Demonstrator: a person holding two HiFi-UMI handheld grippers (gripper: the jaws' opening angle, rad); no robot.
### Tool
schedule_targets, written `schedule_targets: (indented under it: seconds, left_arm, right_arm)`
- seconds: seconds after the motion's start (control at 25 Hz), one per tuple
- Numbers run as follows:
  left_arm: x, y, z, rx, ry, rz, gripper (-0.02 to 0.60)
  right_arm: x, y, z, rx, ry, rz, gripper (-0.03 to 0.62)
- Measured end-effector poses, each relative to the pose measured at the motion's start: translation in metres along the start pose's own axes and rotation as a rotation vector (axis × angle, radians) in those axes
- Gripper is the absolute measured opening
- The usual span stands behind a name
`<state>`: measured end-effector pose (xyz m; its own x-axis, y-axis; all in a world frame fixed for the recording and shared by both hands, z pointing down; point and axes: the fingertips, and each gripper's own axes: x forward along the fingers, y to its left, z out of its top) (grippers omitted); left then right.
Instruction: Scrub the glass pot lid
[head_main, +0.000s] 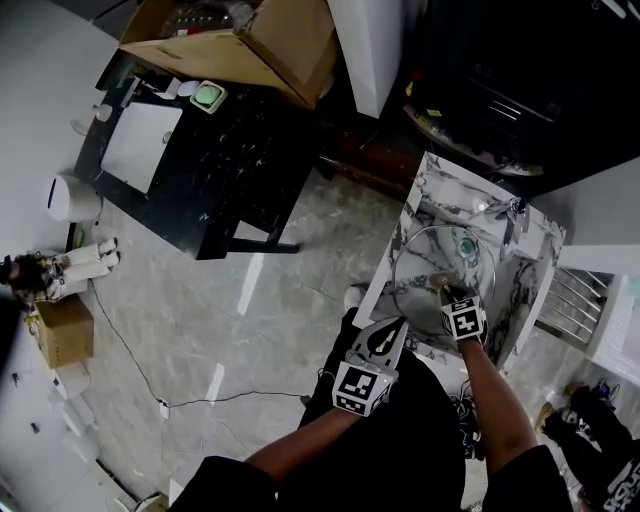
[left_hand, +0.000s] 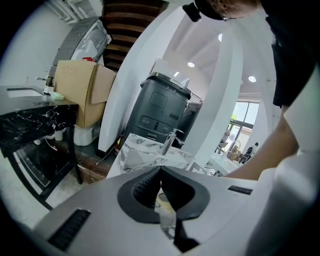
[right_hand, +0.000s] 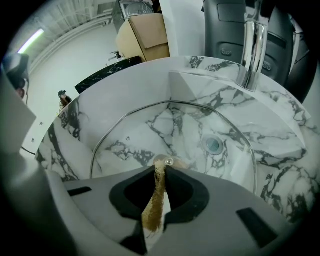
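Overhead, in the head view, the glass pot lid lies in the marble sink at the right. The left gripper reaches the lid's near left edge, and the right gripper sits over its middle. A black table with a cardboard box stands far left.

From the left gripper view, the left gripper has its jaws pressed together at the tips. Whether they pinch the lid's rim cannot be told. The sink and faucet lie beyond.

From the right gripper view, the right gripper is clamped on a brown scouring pad. The pad's far end touches the centre fitting of the lid, which rests inside the sink. The drain shows through the glass, with the faucet behind.
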<state>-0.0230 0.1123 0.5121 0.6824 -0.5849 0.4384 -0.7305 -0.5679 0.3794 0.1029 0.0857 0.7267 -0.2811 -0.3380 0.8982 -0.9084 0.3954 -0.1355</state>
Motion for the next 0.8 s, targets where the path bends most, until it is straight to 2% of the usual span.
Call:
schedule_targets:
  seconds: [0.48,0.8]
  left_arm:
    - [-0.006,0.035,0.006,-0.003,0.014,-0.037,0.015]
    - [-0.004,0.055,0.016,0.021,0.029,-0.079,0.015]
  right_arm:
    - [0.016,0.038,0.019,-0.092,0.024,0.033,0.066]
    - [0.024,0.055,0.043,-0.006,0.016,0.046,0.066]
